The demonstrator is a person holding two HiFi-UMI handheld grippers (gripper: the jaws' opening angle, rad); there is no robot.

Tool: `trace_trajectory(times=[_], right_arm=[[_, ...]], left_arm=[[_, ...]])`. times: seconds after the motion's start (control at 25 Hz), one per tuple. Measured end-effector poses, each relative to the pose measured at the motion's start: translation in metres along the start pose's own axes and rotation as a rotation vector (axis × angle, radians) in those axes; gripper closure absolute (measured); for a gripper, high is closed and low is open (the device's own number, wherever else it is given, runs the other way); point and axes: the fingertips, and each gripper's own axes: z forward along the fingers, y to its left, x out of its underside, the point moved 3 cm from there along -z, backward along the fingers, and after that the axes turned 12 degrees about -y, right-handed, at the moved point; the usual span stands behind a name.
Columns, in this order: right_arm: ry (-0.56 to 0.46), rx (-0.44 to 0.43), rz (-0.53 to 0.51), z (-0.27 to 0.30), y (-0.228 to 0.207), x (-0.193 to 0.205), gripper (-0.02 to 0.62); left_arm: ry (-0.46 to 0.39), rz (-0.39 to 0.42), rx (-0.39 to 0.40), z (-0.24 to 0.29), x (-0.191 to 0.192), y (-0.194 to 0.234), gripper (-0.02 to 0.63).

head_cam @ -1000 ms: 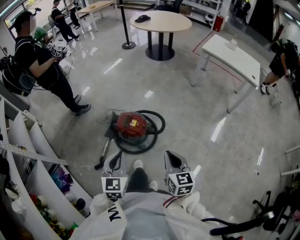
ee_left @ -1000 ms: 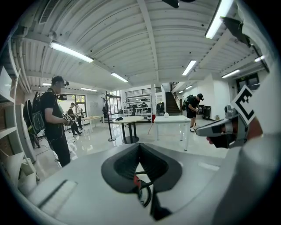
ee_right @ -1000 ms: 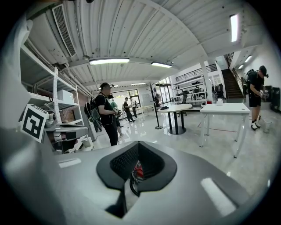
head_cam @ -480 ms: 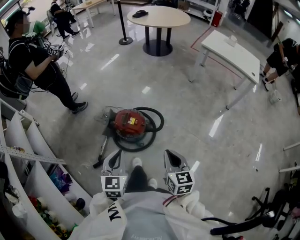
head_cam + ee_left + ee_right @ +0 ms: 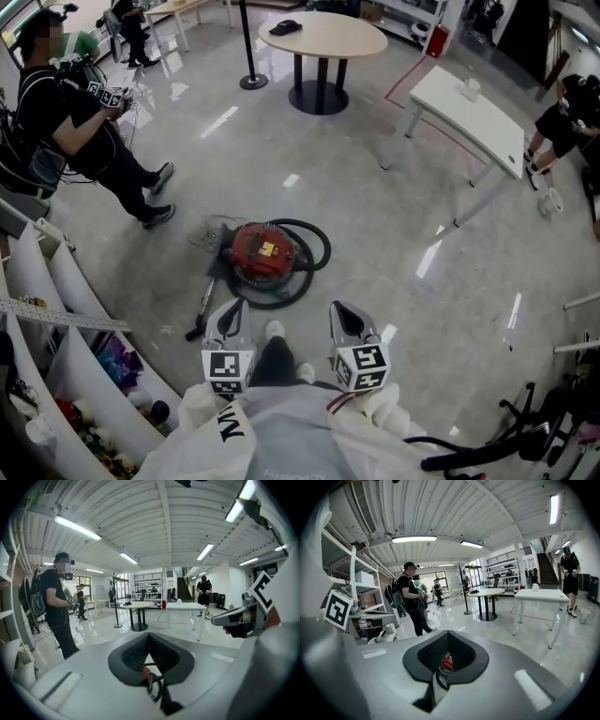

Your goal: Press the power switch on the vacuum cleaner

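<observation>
A red canister vacuum cleaner (image 5: 265, 253) lies on the floor ahead of me, its black hose (image 5: 314, 246) looped around it and its wand (image 5: 203, 305) stretching toward my left. My left gripper (image 5: 228, 317) and right gripper (image 5: 345, 315) hover side by side near my body, short of the vacuum and well above it. Both are shut with nothing between the jaws. In the left gripper view a sliver of the red vacuum (image 5: 146, 677) shows under the left gripper (image 5: 149, 634). The right gripper view shows the vacuum (image 5: 448, 662) below the right gripper (image 5: 447, 633).
A person in black (image 5: 80, 127) stands at the left holding grippers. White shelving (image 5: 56, 309) with clutter lines my left side. A round table (image 5: 322, 37) and a white rectangular table (image 5: 469, 117) stand farther off. Another person (image 5: 562, 122) is at the far right.
The grippers have stayed put. The person at the left has shifted a foot, and my view has drifted slightly.
</observation>
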Motion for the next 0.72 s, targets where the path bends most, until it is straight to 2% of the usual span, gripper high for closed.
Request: trace_trajectory(times=[0.72], right_arm=[[0.080,-0.045,-0.029,0.089,0.010,-0.007,0.595]], left_arm=[[0.039,-0.053,-0.021,0.061,0.013,0.059,0.606]])
